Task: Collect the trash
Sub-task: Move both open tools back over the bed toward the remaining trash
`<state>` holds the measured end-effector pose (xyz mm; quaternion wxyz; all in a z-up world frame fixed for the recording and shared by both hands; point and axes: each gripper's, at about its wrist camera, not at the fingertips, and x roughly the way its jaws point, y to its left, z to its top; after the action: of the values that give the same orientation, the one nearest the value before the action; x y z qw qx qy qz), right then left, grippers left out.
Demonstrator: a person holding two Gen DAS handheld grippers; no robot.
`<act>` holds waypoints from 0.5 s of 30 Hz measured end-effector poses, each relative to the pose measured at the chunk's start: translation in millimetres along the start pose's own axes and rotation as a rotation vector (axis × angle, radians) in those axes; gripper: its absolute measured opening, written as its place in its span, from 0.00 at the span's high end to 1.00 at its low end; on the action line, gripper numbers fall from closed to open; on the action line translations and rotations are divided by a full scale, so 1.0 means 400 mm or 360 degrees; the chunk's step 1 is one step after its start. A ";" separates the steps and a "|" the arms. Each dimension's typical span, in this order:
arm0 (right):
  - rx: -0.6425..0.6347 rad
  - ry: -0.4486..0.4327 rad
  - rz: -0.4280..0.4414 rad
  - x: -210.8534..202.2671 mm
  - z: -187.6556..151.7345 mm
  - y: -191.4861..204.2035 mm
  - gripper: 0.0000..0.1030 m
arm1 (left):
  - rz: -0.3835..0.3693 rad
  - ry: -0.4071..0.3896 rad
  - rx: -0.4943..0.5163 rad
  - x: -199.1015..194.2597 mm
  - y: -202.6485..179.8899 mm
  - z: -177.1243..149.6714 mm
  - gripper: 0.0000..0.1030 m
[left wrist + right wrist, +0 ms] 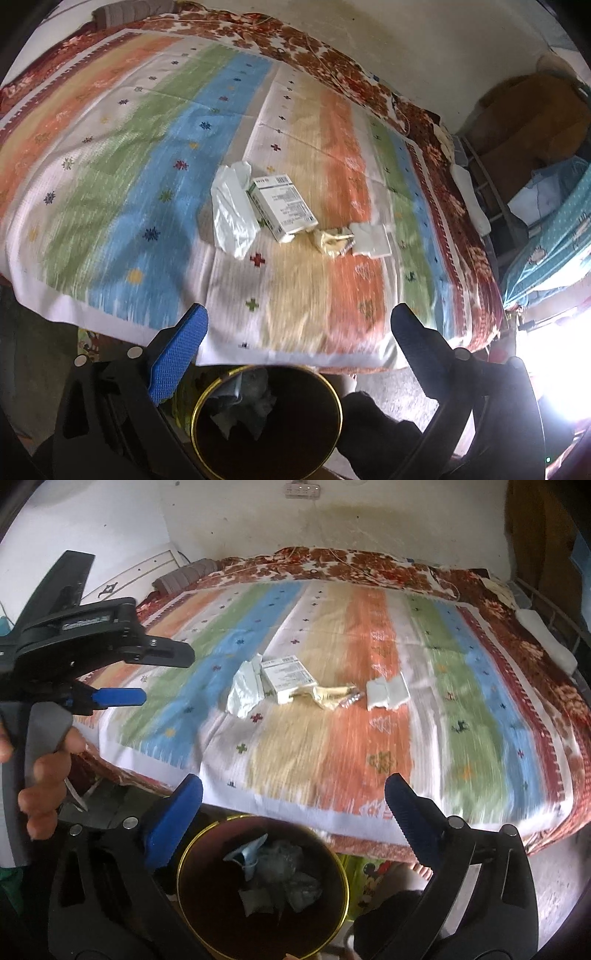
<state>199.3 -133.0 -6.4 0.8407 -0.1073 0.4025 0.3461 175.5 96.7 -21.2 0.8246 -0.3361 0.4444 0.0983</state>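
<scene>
Trash lies mid-bed on a striped bedspread (147, 155): a pale plastic wrapper (231, 212), a white carton box (282, 206), a crumpled yellowish wrapper (330, 240) and a folded white paper (371, 240). The same pieces show in the right wrist view: wrapper (245, 688), box (288, 679), yellowish wrapper (332, 694), paper (388, 694). A dark bin with a gold rim (266, 417) (262, 886) stands on the floor at the bed's near edge, with crumpled trash inside. My left gripper (299, 325) is open and empty above the bin; it also shows in the right wrist view (159, 675). My right gripper (293, 794) is open and empty.
A white wall runs behind the bed, with a power strip (303, 489) on it. A grey pillow (184, 578) lies at the far left corner. A teal cloth (554, 229) and brown furniture (528, 122) stand right of the bed. A cartoon-print mat (373, 875) lies on the floor.
</scene>
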 end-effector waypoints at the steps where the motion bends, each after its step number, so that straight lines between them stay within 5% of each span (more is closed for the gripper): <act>1: 0.0005 0.0000 0.0003 0.006 0.005 0.000 0.09 | 0.0004 -0.0002 -0.0007 0.007 0.000 0.009 0.06; 15: 0.0262 0.0075 0.0079 0.096 0.079 -0.071 0.09 | 0.0050 -0.0019 -0.0114 0.090 0.016 0.118 0.06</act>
<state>254.0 -120.5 -17.5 0.8280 -0.0360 0.4518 0.3301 224.9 126.8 -34.9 0.8130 -0.3578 0.4408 0.1291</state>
